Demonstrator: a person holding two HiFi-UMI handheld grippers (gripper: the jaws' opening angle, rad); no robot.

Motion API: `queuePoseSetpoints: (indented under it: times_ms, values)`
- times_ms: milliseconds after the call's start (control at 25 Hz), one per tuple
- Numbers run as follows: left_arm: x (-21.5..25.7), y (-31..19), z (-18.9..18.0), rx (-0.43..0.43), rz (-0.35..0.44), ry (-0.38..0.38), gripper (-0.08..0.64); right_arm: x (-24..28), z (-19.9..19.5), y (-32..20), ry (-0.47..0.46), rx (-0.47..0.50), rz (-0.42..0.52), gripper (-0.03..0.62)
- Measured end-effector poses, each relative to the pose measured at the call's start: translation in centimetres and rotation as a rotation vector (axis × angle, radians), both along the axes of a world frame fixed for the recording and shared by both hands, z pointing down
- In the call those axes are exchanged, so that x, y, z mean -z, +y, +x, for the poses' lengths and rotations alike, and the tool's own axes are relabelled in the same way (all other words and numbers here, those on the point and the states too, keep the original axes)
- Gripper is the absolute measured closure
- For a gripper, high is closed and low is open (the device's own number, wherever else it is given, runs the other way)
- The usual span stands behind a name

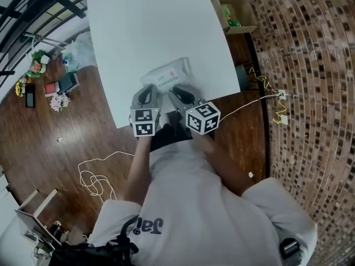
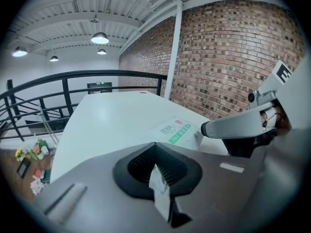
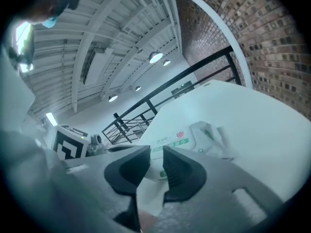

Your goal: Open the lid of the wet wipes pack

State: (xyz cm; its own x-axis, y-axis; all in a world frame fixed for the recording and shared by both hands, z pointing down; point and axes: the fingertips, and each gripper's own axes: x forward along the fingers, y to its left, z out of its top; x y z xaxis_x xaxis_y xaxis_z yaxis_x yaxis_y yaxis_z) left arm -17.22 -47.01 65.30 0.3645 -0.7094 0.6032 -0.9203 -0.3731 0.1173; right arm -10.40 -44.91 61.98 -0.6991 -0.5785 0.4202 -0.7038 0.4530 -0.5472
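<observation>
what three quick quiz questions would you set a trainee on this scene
1. True or false: the pack is held up in mid-air.
2. Jaws of the right gripper: A apart, B clamped on the pack, C out of view.
3. Fill in: the wall beside the table is made of ___.
Key: 1 false, it lies on the table; 2 A; 3 brick.

right gripper [image 3: 155,160] has its two black jaws sitting a bit apart, nothing pinched; through the gap you can see the soft white wet wipes pack with green print [image 3: 181,139] lying flat on the white tabletop [image 3: 257,125], just past the tips; black metal railing [image 3: 189,73] way behind
</observation>
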Motion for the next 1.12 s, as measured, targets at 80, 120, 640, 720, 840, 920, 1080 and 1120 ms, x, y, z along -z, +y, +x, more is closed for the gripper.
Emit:
queuePoseSetpoints:
  times_ms: [80,120,640,720,840,920,1080,1120]
  values:
    - [-0.3,0.0,0.1,-0.005,-0.007,0.007,0.543,-0.3,-0.2,-0.3,-0.081,-0.044,-0.059,0.52]
    - [-0.3,-0.1,0.1,-0.006,-0.008,0.011,0.543,-0.4,-0.2,-0.4,-0.124,-0.072,-0.096,0.513]
    - [-0.3,-0.1,0.2,-0.008,0.004,0.032,0.543,-2.8,0.0,-0.9,-0.229,-0.219,-0.298,0.499]
    - [-0.4,-0.1,0.2,-0.011,0.006,0.028,0.543,-3.2,0.1,-1.0,-0.229,-0.23,-0.315,0.499]
    - [-0.4,-0.2,0.4,-0.015,0.009,0.022,0.543,-3.6,0.3,-1.1,-0.228,-0.236,-0.333,0.499]
    - [-0.5,-0.2,0.5,-0.017,0.01,0.02,0.543,-3.5,0.1,-1.1,-0.238,-0.238,-0.35,0.502]
    - [-0.5,-0.2,0.4,-0.017,0.014,0.02,0.543,-3.8,0.1,-1.2,-0.207,-0.228,-0.363,0.522]
    - [-0.5,-0.2,0.4,-0.017,0.015,0.02,0.543,-3.8,0.2,-1.2,-0.2,-0.226,-0.368,0.529]
